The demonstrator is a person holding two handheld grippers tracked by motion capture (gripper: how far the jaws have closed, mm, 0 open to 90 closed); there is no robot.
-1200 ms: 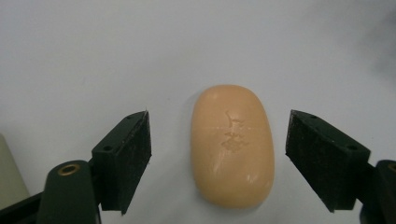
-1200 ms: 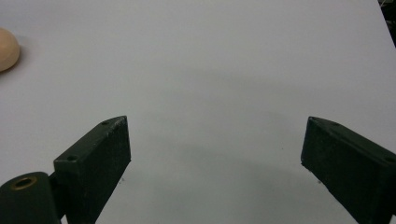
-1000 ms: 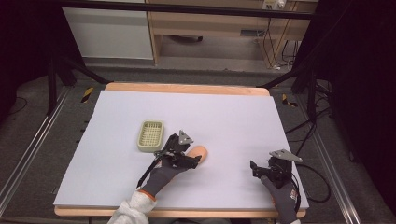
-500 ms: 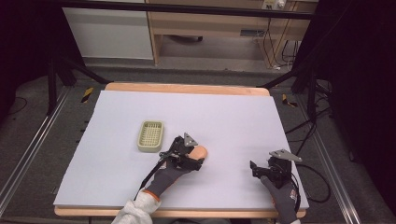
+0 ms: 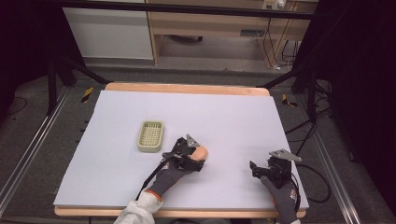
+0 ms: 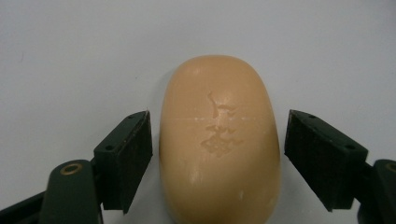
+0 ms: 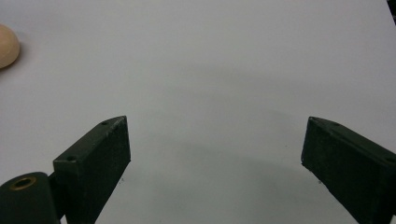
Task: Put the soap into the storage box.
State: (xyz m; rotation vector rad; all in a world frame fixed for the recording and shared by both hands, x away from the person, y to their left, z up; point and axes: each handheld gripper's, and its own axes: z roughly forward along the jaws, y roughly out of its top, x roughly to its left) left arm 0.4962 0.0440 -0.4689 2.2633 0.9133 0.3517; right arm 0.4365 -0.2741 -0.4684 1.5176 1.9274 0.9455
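A smooth, peach-coloured oval bar of soap [image 6: 219,140] lies flat on the big white table top [image 5: 233,116]. It has a stamped mark pressed into its top (the mark is too worn to read). In the high view the soap [image 5: 201,152] sits a bit to the right of a small pale-green plastic basket tray with a grid floor [image 5: 151,136], and the two are apart, not touching.

The left gripper [image 6: 217,158] is right at the soap. Its two black jaws stand one on each side of the bar, spread wide, with a thin gap of white table showing between each jaw and the soap. So it is open around the soap and is not squeezing it. From above, the left gripper [image 5: 189,156] is held by a hand in a dark grey glove [image 5: 170,175], with a white sleeve [image 5: 135,212] behind it.

Well to the right of the soap, the right gripper [image 5: 261,170] rests near the table's front edge, held by another gloved hand [image 5: 282,200]. Its jaws are spread wide too, with bare white table between them. In the right gripper view [image 7: 215,154], a bit of the soap [image 7: 8,45] peeks in at the far left.

A wooden edge [image 5: 187,87] runs along the far side of the table.
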